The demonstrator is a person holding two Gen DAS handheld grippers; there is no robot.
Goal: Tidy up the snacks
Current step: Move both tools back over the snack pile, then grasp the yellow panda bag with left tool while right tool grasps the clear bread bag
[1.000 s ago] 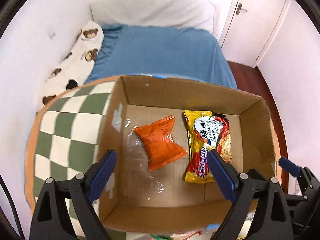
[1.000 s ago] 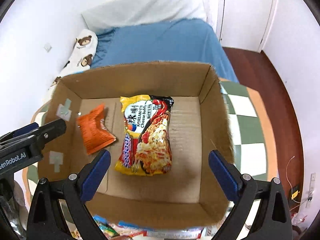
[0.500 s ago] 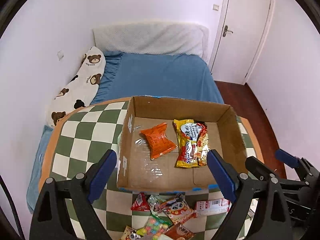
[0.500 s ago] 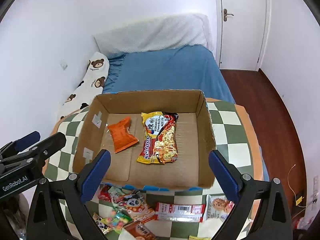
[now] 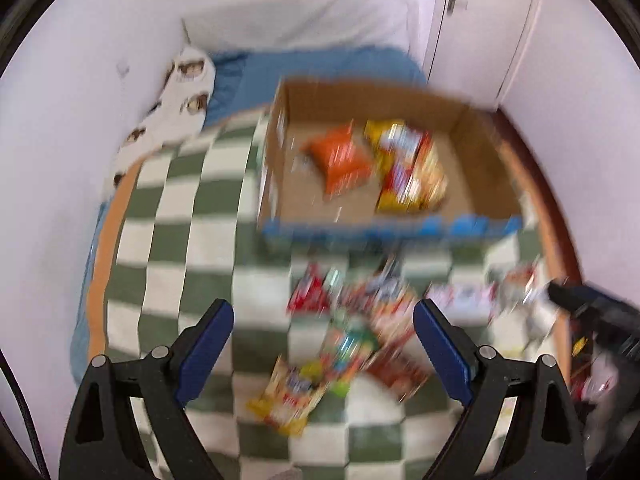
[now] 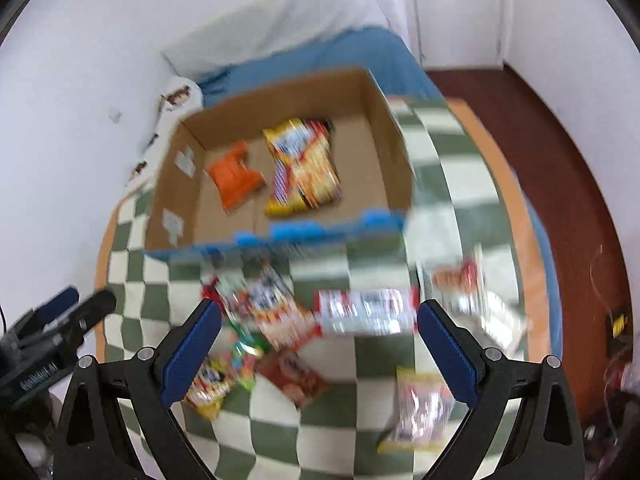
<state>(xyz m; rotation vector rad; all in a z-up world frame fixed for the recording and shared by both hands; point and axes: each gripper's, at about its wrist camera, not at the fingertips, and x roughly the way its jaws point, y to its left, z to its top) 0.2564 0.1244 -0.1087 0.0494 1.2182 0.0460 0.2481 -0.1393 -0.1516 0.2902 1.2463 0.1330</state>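
Both views are smeared by motion blur. The left tool (image 5: 323, 340) and the right tool (image 6: 319, 340) each stand wide apart, holding and touching nothing, above loose snack packets (image 6: 362, 312) scattered on the checkered table (image 5: 176, 216). At twelve o'clock sits the cardboard box (image 6: 384, 136), containing an orange packet (image 6: 236, 176) and a noodle packet (image 6: 304, 168).

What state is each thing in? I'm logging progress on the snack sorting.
Cardboard box: open-topped, upright.
Orange packet: lying in the box.
Noodle packet: lying in the box.
Loose snacks: scattered outside the box.
Left gripper: open, empty.
Right gripper: open, empty.
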